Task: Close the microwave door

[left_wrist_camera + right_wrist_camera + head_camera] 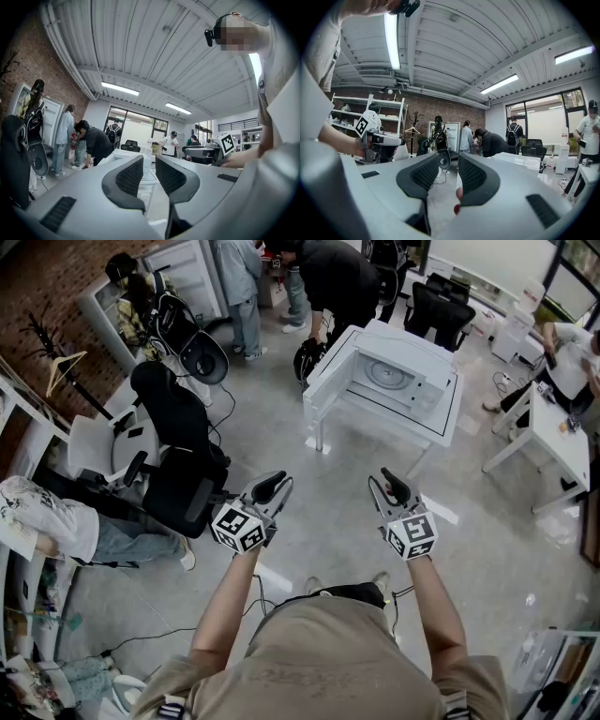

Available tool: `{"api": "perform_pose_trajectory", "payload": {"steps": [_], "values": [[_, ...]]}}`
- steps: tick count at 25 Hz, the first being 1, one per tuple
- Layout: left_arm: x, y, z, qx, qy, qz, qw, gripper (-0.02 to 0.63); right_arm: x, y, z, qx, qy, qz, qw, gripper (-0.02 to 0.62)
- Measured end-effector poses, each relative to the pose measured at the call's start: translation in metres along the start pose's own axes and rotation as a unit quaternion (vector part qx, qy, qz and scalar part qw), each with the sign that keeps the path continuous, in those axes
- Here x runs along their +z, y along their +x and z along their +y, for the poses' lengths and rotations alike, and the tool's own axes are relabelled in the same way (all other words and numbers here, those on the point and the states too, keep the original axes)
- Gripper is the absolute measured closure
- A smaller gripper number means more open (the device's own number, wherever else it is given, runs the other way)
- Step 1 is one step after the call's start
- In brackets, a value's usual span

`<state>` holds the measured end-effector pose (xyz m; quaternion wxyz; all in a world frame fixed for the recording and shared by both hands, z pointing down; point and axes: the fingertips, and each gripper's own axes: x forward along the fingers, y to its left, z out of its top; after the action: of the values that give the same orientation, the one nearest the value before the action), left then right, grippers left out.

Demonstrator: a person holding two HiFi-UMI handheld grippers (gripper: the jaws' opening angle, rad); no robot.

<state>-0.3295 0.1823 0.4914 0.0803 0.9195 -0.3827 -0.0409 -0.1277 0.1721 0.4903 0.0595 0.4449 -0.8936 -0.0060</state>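
looking down in the head view, the left tongs [272,487] and right tongs [390,487] were held out side by side over the grey floor [309,474], each pair pressed together with nothing between. the white microwave [403,381] sat on a small white table [321,435] ahead, well apart from both tongs. its door [330,367] stood swung open to the left, and the round plate [386,373] inside was showing. a black office chair [178,479] stood off to the left.

in the left gripper view the left tongs [149,164] were drawn together and empty. the microwave [123,154] showed far off just left of them, near a person in black [96,143] who was bending over.

in the right gripper view the right tongs [452,166] were likewise closed on nothing, with the microwave [519,158] far off to their right.
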Motion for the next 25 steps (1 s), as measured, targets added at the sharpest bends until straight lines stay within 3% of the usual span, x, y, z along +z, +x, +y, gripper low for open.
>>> {"api": "perform_pose_trajectory", "payload": {"steps": [11,16,25], "values": [[0.005,0.002,0.007,-0.001,0.001,0.001,1.0,0.537,0.003,0.01,0.001,0.002,0.003,0.0,1.0,0.465],[0.001,0.014,0.015,0.002,-0.004,0.002,1.0,0.537,0.007,0.013,-0.009,0.01,0.045,-0.013,0.999,0.462],[0.005,0.07,0.025,0.01,-0.003,0.007,0.9999,0.537,0.009,0.03,-0.053,0.028,0.02,-0.012,0.999,0.462]]}}
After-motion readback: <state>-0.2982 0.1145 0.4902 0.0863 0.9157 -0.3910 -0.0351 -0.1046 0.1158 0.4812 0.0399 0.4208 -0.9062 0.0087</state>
